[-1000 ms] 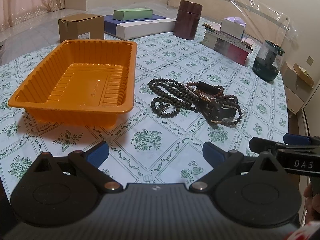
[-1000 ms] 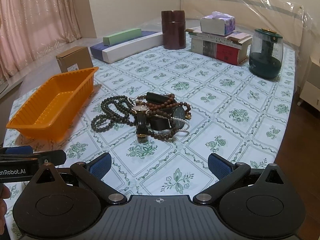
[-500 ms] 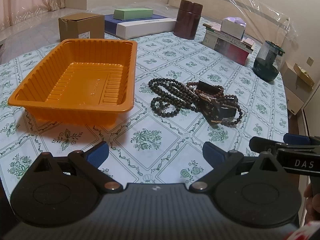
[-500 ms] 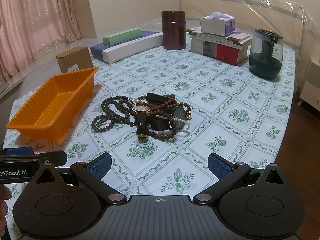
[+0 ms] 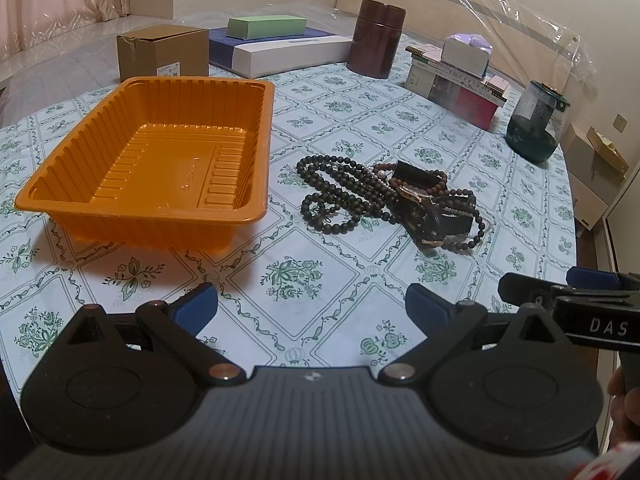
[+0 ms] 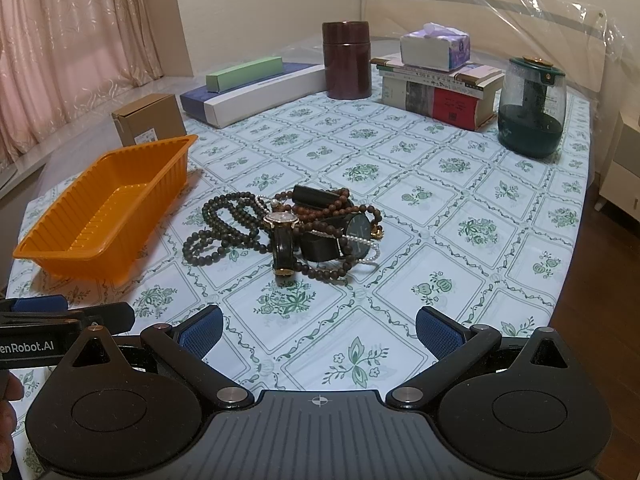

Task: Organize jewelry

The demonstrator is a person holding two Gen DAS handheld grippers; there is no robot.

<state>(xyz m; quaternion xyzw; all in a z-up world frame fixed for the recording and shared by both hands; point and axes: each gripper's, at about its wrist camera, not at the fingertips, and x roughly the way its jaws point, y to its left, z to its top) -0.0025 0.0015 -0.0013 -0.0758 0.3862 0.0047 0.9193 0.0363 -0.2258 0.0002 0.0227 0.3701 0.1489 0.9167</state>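
My left gripper point(image 5: 311, 306) and right gripper point(image 6: 318, 326) hover with jaws spread wide, holding nothing, above a floral-patterned tablecloth point(image 6: 400, 168). The jewelry pile point(image 6: 288, 232), a tangle of round dark beads, a pearl strand and leather-strapped watches, lies mid-table just beside the ribbed orange plastic tray point(image 5: 152, 160). Only the right view shows the gold-rimmed watch face point(image 6: 281, 219) and pink curtains point(image 6: 80, 40); the left view looks into the tray's glossy floor.

Floral-clothed table point(image 6: 472, 184) bears orange tray point(image 5: 160, 156), tangled jewelry point(image 6: 296, 232), boxes point(image 6: 256, 88), books point(image 6: 440, 92)
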